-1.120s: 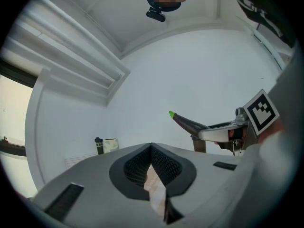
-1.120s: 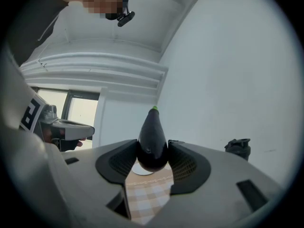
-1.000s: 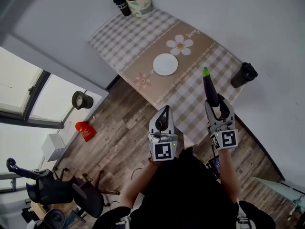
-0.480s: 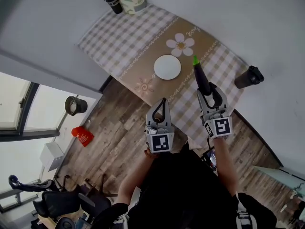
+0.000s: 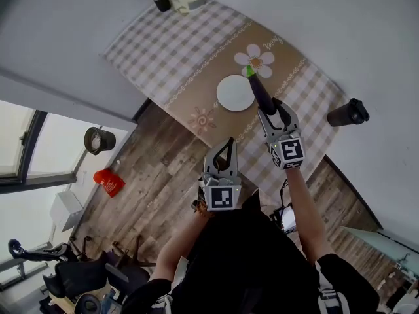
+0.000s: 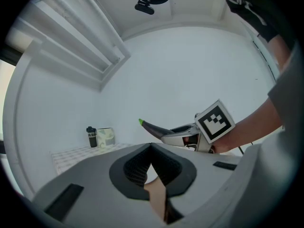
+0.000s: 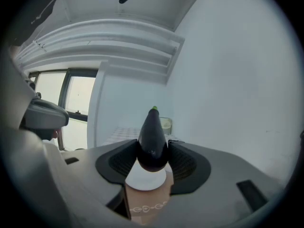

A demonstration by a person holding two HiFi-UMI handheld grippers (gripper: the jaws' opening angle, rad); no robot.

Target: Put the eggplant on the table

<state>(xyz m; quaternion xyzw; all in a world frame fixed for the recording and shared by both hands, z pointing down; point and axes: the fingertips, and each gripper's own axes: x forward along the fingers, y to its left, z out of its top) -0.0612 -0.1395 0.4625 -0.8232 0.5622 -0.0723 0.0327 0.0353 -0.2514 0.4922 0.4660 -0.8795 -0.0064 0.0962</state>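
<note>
A: Firstly, the largest item?
B: Table point(image 5: 177, 51), with a checked cloth and a brown flowered band. Nothing of the task is laid on it yet.
A: Next, the tongs?
B: Right gripper point(image 5: 271, 108): jaws clamped on the eggplant's thick end, held out above the cloth. Left gripper point(image 5: 227, 142): jaws together with nothing between them, off the table's near edge, over the wooden floor.
A: Smaller items?
B: White plate point(image 5: 232, 95): bare, mid-table. Eggplant point(image 5: 260, 89): dark, in the right jaws, by the plate's right rim in the head view.
A: Progress?
B: Judged: pickup and carry are done; lowering and release remain.
A: Its lie?
B: Long axis continues the gripper's line. The green stalk tip leads, away from the person, toward the flower print.
</note>
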